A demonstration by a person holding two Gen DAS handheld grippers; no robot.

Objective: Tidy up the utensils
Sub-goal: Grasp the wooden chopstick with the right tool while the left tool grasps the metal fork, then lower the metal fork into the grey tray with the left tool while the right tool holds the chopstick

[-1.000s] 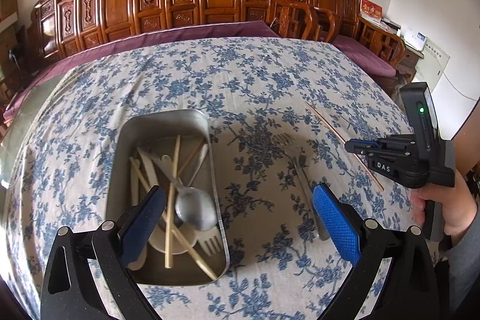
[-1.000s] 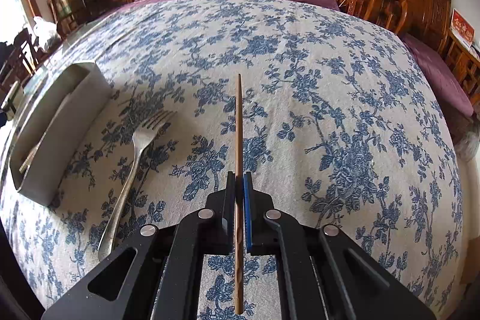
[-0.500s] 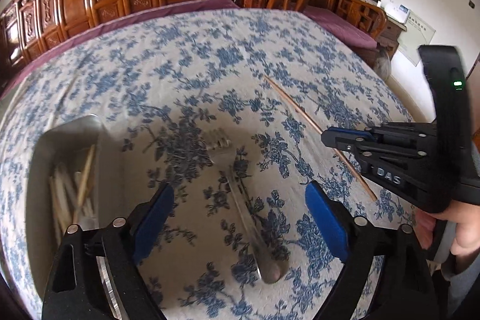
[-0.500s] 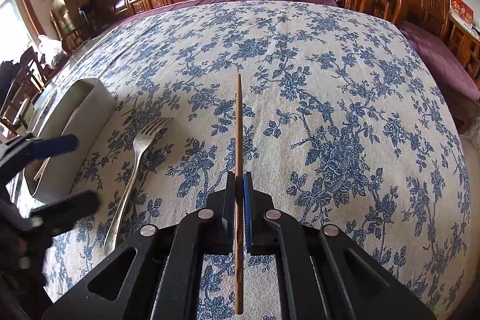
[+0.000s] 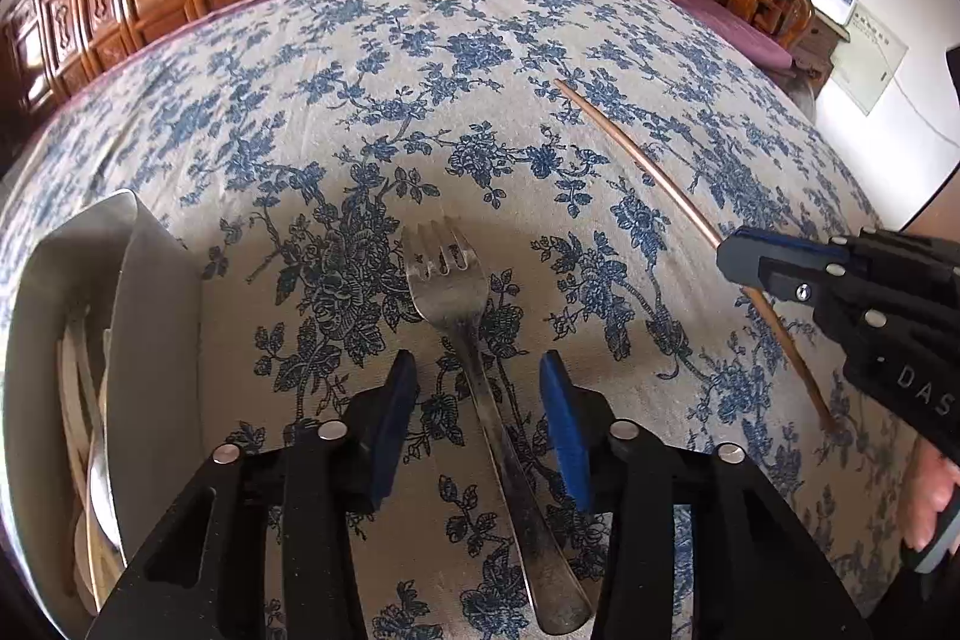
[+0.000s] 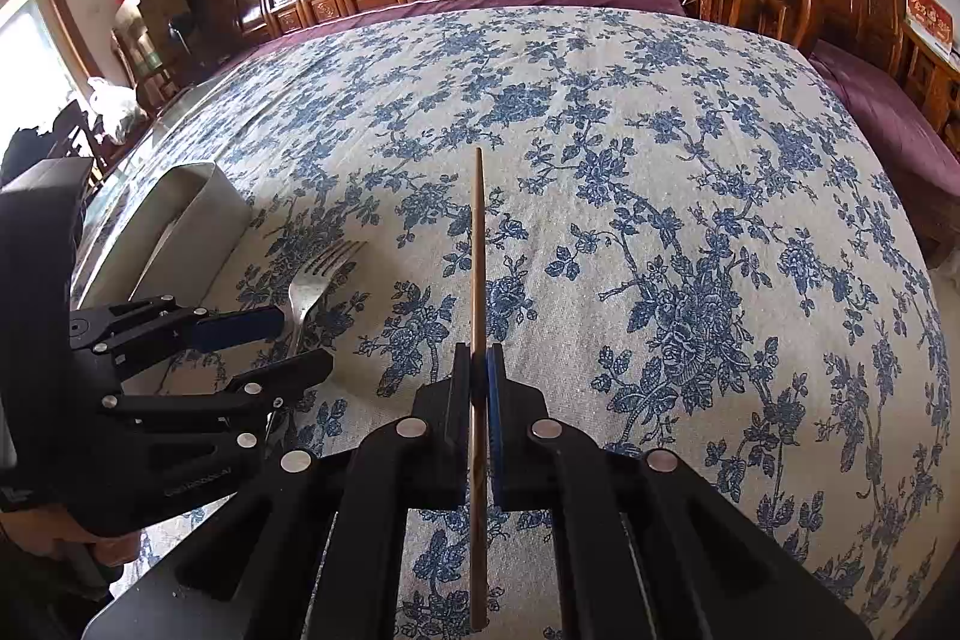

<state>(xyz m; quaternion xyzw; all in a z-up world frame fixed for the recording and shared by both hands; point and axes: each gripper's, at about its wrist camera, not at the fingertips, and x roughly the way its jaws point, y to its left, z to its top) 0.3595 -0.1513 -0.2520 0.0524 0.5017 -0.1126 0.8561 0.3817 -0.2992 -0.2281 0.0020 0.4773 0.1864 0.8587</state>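
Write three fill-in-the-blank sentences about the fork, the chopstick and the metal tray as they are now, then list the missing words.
1. The right gripper is shut on a wooden ____.
2. The left gripper's closing jaws straddle the handle of the ____, not yet pressing it.
3. The metal tray already holding utensils sits to the ____ of the fork in the left wrist view.

Missing words: chopstick; fork; left

steel fork (image 5: 474, 340) lying flat on the flowery cloth, tines pointing away, handle running between two blue pads, thin wooden chopstick (image 6: 478, 280) pinched near its thick end, tip sticking forward, metal tray (image 5: 162, 340) just left, utensils piled inside
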